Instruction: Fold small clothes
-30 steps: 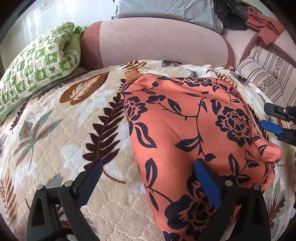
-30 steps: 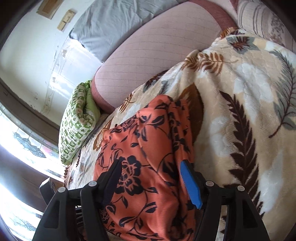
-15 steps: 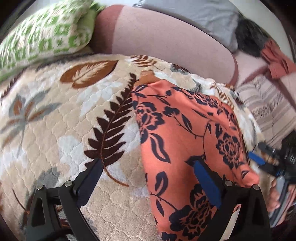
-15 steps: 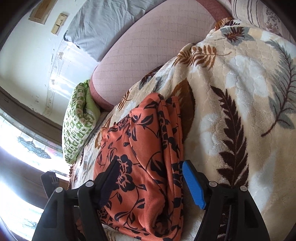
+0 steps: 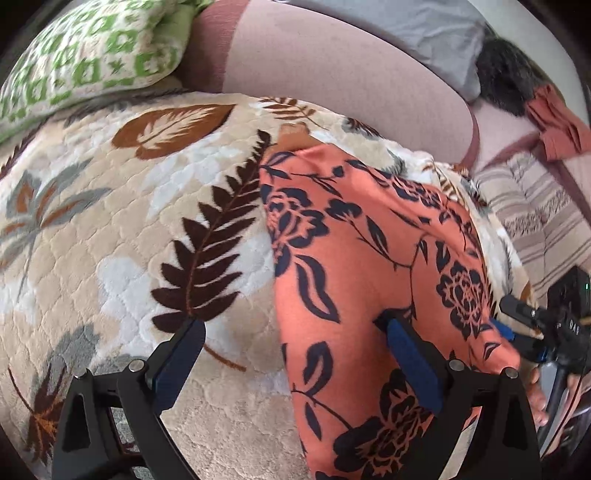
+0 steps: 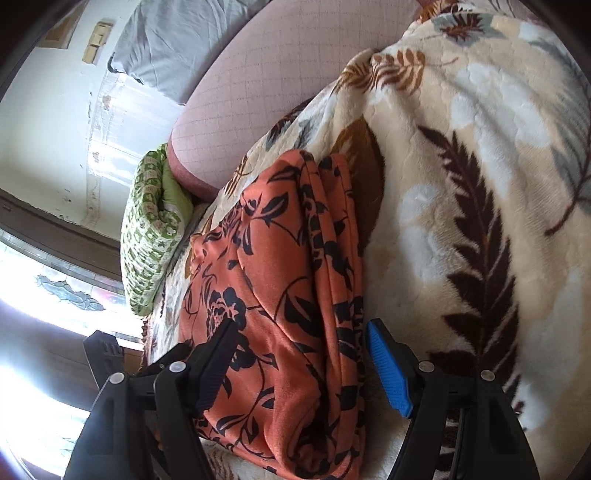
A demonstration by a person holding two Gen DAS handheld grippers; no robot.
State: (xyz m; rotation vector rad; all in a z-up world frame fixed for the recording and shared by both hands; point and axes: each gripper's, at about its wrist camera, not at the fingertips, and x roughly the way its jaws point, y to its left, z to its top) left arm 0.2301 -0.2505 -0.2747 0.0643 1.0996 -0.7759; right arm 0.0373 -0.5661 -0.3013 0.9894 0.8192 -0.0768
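An orange garment with a dark floral print [image 5: 365, 266] lies folded in a long strip on a leaf-patterned blanket [image 5: 147, 221]. My left gripper [image 5: 295, 362] is open and hovers over its near left edge, with the right finger above the cloth. In the right wrist view the garment [image 6: 280, 295] shows stacked layers along its right edge. My right gripper [image 6: 306, 362] is open and straddles its near end. The right gripper also shows in the left wrist view [image 5: 524, 325] at the garment's right side.
A green-and-white cushion [image 5: 81, 62] lies at the back left. A pink sofa back [image 5: 332, 70] runs behind the blanket, with a grey cloth [image 5: 417, 29] and a rust cloth [image 5: 557, 125] on it. A striped cushion [image 5: 543, 221] is at the right.
Both grippers have stayed open. The left view has swung left and drawn back a little. The right gripper has moved closer along the garment's near end.
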